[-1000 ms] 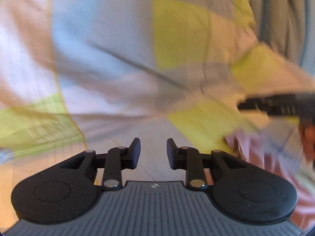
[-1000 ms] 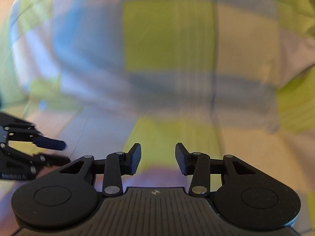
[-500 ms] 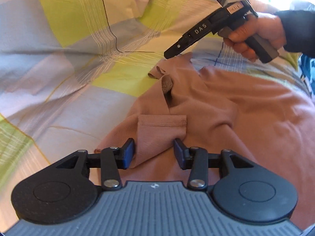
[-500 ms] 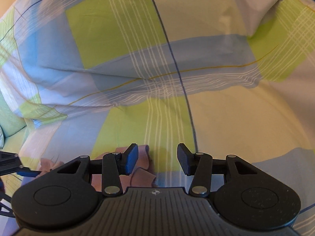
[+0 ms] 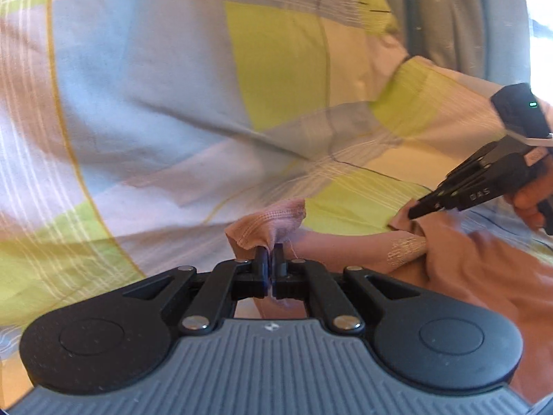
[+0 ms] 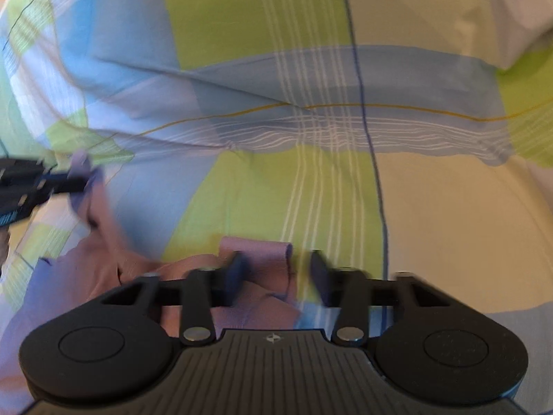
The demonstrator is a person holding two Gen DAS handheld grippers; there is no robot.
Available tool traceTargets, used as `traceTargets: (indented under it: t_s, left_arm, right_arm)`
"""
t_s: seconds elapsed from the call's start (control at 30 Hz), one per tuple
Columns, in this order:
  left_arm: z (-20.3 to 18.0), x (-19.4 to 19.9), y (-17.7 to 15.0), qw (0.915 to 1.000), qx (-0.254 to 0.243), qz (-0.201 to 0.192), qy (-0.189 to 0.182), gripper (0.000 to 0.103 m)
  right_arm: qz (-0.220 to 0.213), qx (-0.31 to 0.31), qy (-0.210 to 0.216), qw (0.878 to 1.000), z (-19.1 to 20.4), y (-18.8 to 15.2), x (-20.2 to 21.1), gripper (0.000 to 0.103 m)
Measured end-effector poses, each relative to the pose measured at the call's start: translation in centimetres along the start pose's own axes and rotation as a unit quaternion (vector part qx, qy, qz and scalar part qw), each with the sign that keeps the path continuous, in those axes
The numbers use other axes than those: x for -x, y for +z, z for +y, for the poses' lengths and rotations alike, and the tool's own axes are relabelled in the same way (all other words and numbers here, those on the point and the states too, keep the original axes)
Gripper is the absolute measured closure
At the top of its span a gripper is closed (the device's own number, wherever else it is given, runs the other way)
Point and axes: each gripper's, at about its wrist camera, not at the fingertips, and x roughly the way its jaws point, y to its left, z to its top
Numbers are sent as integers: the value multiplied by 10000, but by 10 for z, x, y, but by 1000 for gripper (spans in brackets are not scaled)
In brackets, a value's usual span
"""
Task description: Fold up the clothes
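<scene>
**Both corners caught, no fold made yet**

My left gripper point(image 5: 270, 259) is clamped tight on a hemmed corner of the dusty-pink knit garment point(image 5: 466, 269), which lies rumpled on the green, blue and cream checked bedsheet point(image 5: 172, 103). My right gripper point(image 6: 274, 269) has just been closing on another edge; in its own blurred view the jaws look apart, from the left wrist view nipped on cloth. Spreading flat and every fold remain (barely started, I judge).

Motion-blurred fingers point(image 6: 232, 278) of right hand-held gripper point(image 6: 274, 276); grip unclear.
</scene>
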Motion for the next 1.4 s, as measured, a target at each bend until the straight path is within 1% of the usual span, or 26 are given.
traceTargets:
  t_s: [0.03,0.07,0.13,0.17,0.23,0.27,0.33,0.37,0.43,0.47,0.5,0.57,0.67,0.7,0.77,0.8,0.87,0.97,1.07,1.1,1.17,1.23,1.3,1.4]
  left_arm:
    - [2,-1,1,10000,36,-17,81,103]
    - [3,-4,2,9998,95,-21,156,103]
    - [7,-11,3,9992,202,50,340,103]
    - [9,-15,2,9988,249,128,408,103]
    - [14,-23,-2,9973,349,293,573,103]
    - [18,-25,-4,9966,417,325,637,103]
    - [25,-24,-7,9956,586,359,636,99]
    - [29,-22,-9,9954,656,356,598,96]
    - [33,-15,-12,9955,706,295,552,93]
    - [35,-11,-13,9953,753,265,551,86]
    - [37,-7,-14,9949,817,240,538,85]
    - [39,-4,-15,9944,878,236,531,85]
    - [43,1,-19,9932,776,243,837,85]
    - [44,1,-19,9932,719,323,855,85]
    - [42,0,-22,9936,457,527,888,85]
    - [41,-2,-24,9941,364,658,777,85]
    - [37,-10,-27,9944,187,946,442,85]
    - [28,-15,-26,9962,182,845,-63,85]
    - [26,-18,-17,9962,559,489,-446,84]
    - [26,-18,-13,9959,683,334,-498,84]
    - [25,-19,-7,9964,723,182,-405,85]
    - [23,-22,-4,9972,620,203,-357,85]
    - [21,-25,-2,9978,498,286,-317,85]
    - [18,-29,-4,9981,273,542,-121,85]
  right_arm:
    - [-131,93,-101,9998,2,2,0,100]
    - [-355,193,-276,9988,3,5,1,100]
    - [-995,307,-529,9932,6,14,6,100]
    - [-1361,329,-628,9882,7,18,10,100]
    - [-1613,385,-771,9831,10,28,6,95]
    - [-1510,410,-821,9843,11,32,0,95]
    - [-1271,455,-1058,9852,10,35,-10,96]
    - [-1235,384,-1128,9852,8,35,-10,96]
    - [-1258,28,-1046,9865,1,30,-2,79]
    - [-1275,-151,-997,9867,-3,26,2,75]
    - [-1239,-223,-993,9871,-5,22,6,72]
    - [-1106,-298,-959,9888,-8,13,11,72]
    - [-855,-388,-859,9919,-16,5,13,72]
    - [-831,-361,-909,9917,-16,4,13,72]
    - [-833,-363,-874,9920,-17,2,16,73]
    - [-805,-356,-839,9926,-17,2,16,73]
    - [-716,-312,-765,9940,-17,0,18,73]
    - [-502,-305,-654,9961,-15,-7,11,73]
    - [-522,-351,-466,9969,-13,-9,9,73]
    - [-552,-355,-435,9969,-13,-8,9,73]
    - [-624,-355,-407,9966,-13,-5,9,73]
    - [-632,-261,-610,9958,-11,-3,8,73]
    - [-628,-155,-720,9953,-10,-2,7,73]
    - [-817,-125,-554,9950,-7,-3,13,73]
